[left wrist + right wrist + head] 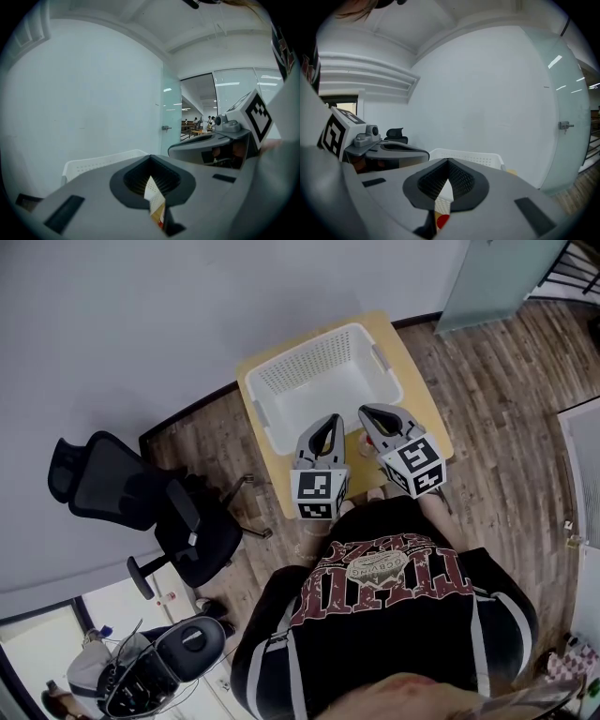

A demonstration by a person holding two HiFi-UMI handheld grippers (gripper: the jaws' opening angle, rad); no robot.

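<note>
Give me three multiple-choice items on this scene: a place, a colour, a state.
1. Where does the white basket stand? A on the wooden table; B on a shelf; C on the floor.
2. What colour is the office chair? A red; B black; C white.
3. How is the left gripper? A wide open; B shut on a thin packet; C lying in the basket.
Key: 1 A, it sits on the tabletop; 2 B, seat and back are black; 3 B, its jaws pinch the packet.
</note>
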